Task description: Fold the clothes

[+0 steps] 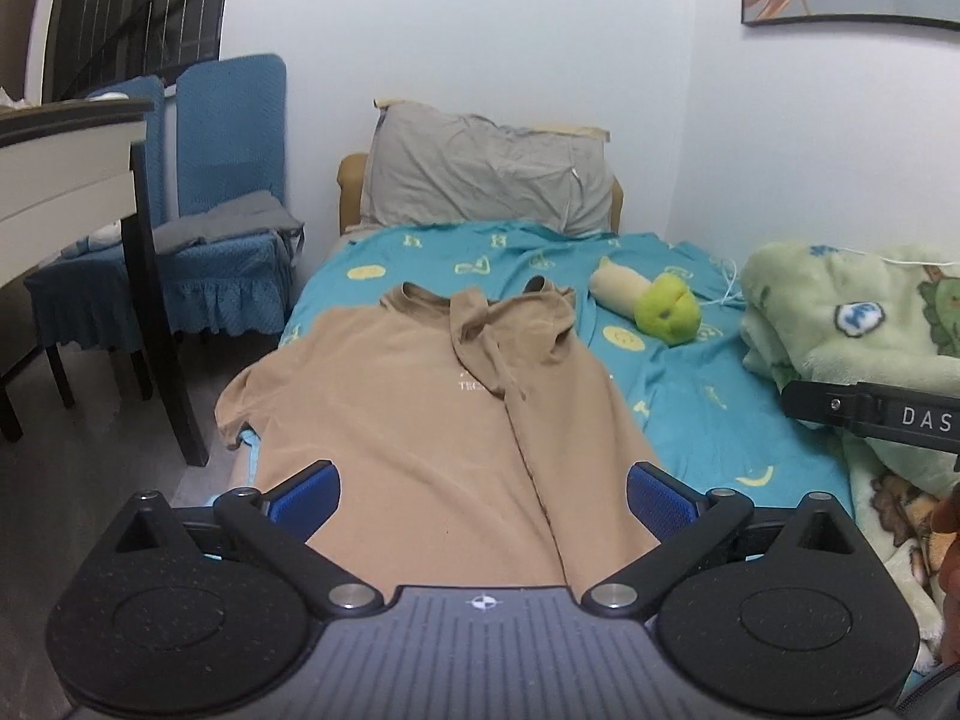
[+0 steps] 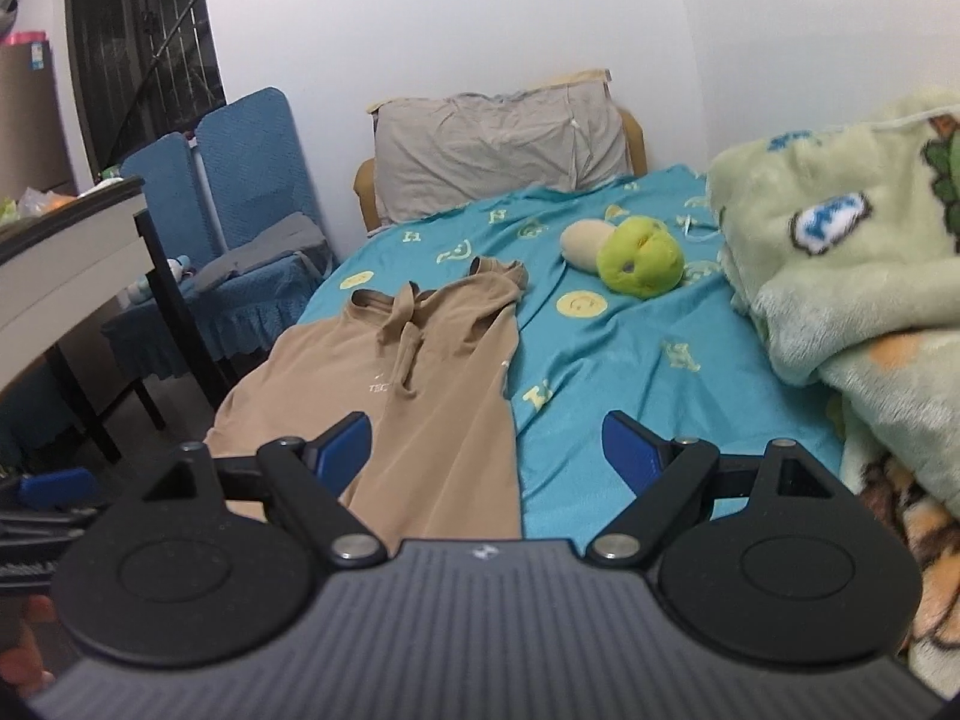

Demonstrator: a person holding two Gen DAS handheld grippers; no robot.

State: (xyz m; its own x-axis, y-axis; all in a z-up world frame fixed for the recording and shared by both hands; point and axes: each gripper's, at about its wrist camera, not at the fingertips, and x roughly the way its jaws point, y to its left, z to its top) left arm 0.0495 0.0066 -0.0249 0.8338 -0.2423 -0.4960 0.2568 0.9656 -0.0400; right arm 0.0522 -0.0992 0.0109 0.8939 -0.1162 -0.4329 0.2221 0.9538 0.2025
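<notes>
White walls close in a small bedroom whose bed (image 1: pixel 708 420) wears a teal sheet printed with yellow smiley faces.

Seen from the left wrist, the left gripper (image 1: pixel 483 501) hovers over the near end of the bed with its blue-padded fingers (image 1: pixel 312 495) spread wide, holding nothing. Between and beyond them lies the tan T-shirt (image 1: pixel 408 408), flat on the sheet with its collar toward the pillow. Its right side is folded inward over the chest, the sleeve lying across the small white print, while its left sleeve hangs past the bed edge.

Seen from the right wrist, the right gripper (image 2: pixel 486 450) is likewise wide open and empty. Its left finger sits above the T-shirt's right edge and its right finger above bare sheet.

Beyond the shirt, a green and cream plush toy (image 1: pixel 651 303) rests on the sheet. A pale green fleece blanket (image 1: pixel 852 324) is heaped along the right side of the bed. A grey pillow (image 1: pixel 486 177) leans at the head. Left of the bed stand blue-covered chairs (image 1: pixel 228 180) with grey cloth on one seat, beside a white table (image 1: pixel 66 180) with dark legs.
</notes>
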